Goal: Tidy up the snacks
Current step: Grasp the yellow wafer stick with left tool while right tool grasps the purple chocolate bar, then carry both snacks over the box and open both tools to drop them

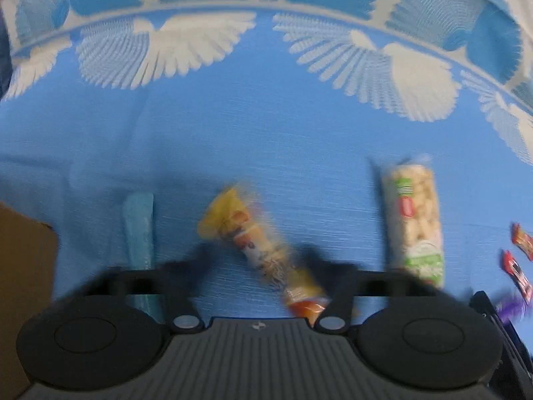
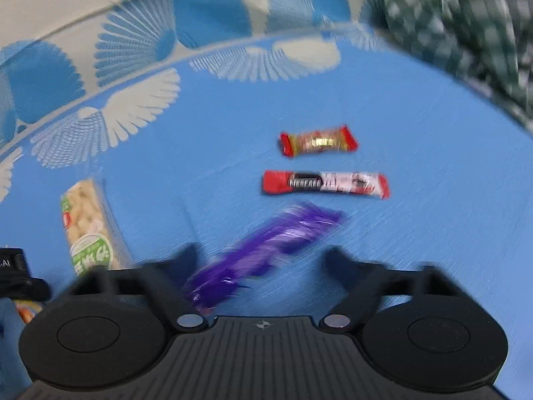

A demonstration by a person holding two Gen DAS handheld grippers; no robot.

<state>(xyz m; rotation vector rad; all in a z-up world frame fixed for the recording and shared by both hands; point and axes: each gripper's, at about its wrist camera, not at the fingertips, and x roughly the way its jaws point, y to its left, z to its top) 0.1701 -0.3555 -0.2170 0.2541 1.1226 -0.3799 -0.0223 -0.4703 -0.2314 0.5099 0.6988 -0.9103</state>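
Observation:
Snacks lie on a blue cloth with white fan patterns. In the left wrist view my left gripper is open, its fingers on either side of a yellow snack tube that lies slantwise between them. A green-and-white puffed snack pack lies to the right and a pale blue wrapper to the left. In the right wrist view my right gripper is open over a purple wrapper. Beyond it lie a red Nescafe stick and a small red candy. The puffed snack pack shows at left.
A brown cardboard box stands at the left edge of the left wrist view. Two red wrappers and the purple one show at its right edge. A green checked cloth lies at the back right. Both views are blurred.

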